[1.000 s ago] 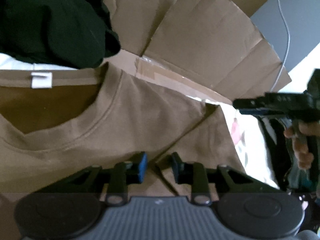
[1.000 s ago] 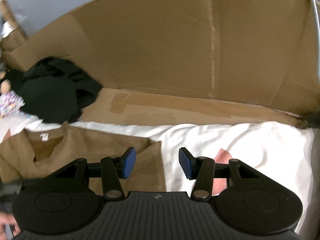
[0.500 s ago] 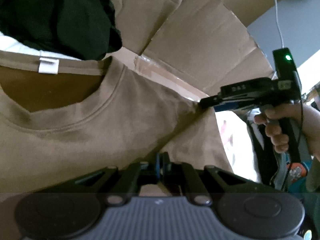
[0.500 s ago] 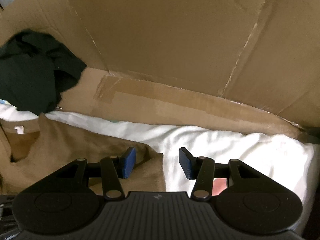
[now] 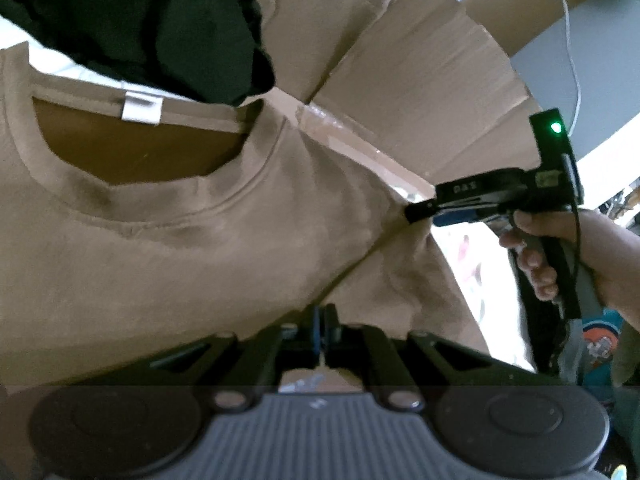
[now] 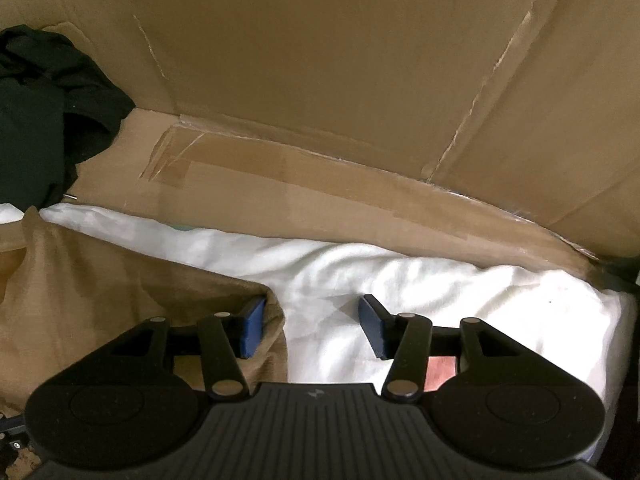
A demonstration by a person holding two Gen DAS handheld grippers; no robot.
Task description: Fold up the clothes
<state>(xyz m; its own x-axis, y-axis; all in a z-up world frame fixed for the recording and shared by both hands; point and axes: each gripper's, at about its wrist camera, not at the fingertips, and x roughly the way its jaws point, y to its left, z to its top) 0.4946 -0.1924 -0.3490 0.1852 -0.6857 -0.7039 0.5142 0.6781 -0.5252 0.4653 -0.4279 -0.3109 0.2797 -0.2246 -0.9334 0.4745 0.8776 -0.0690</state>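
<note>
Tan T-shirt lies spread on white bedding, collar toward cardboard wall, black garment heaped beyond collar. Left tool clenched on shirt fabric near sleeve seam. Right tool released, jaws just opened slightly; one pad over sleeve edge, other over bedding, sleeve hem between them, not pinched. Step, as judged: securing sleeve for first inward fold. Next calls for right tool to close on sleeve, then both carry it across chest.

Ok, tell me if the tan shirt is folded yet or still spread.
Mostly spread: the tan shirt lies flat, collar open, tag showing. Only its sleeve is creased, pinched by the shut left claw.
</note>
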